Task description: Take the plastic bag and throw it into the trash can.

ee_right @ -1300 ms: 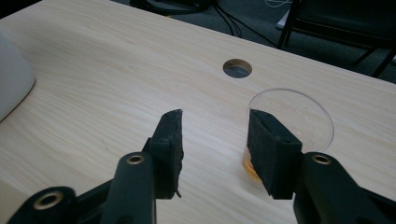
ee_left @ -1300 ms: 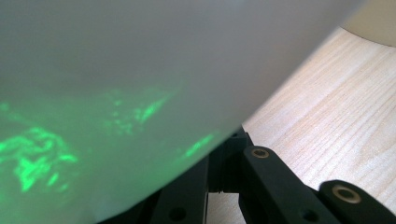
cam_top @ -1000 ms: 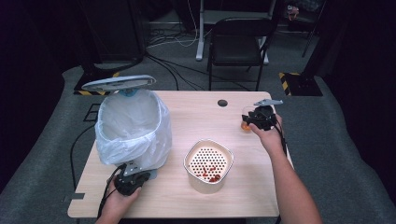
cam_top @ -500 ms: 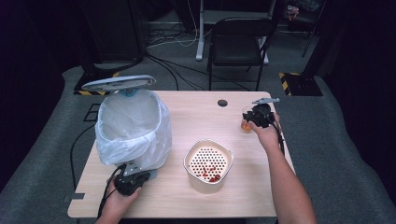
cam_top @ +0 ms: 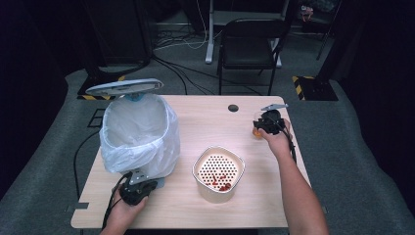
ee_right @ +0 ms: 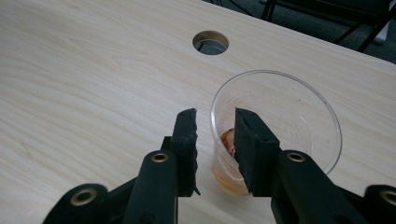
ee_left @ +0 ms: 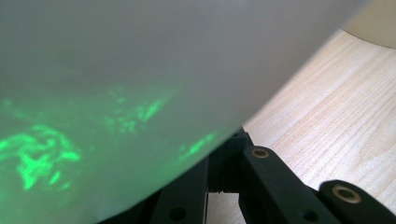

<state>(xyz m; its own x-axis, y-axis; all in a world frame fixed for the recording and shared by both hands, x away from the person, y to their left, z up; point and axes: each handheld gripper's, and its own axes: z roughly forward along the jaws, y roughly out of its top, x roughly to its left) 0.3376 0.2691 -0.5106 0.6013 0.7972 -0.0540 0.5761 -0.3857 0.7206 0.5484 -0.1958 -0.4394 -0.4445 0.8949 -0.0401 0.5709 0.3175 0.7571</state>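
A clear plastic cup (ee_right: 299, 107) with a little orange liquid stands near the table's right edge (cam_top: 255, 131). My right gripper (ee_right: 215, 121) straddles its near wall, one jaw outside and one inside the rim. Its jaws have just been closing, but the pads do not press the wall. In the high view, the right gripper (cam_top: 260, 124) sits just above the cup. My left gripper (cam_top: 142, 185) lies at the foot of the bin with the white bag (cam_top: 139, 132). Its jaws (ee_left: 226, 163) are shut, with the tips hidden under the bag (ee_left: 140, 70).
A cream strainer bowl (cam_top: 219, 171) with red bits inside stands at the front middle of the wooden table (cam_top: 195, 117). A cable hole (ee_right: 210, 42) lies just beyond the cup. The bin's lid (cam_top: 125, 86) stands raised. A black chair (cam_top: 252, 44) is behind the table.
My right gripper has sunk a little and edged left onto the cup's rim. The left gripper, bin and bowl stay where they were.
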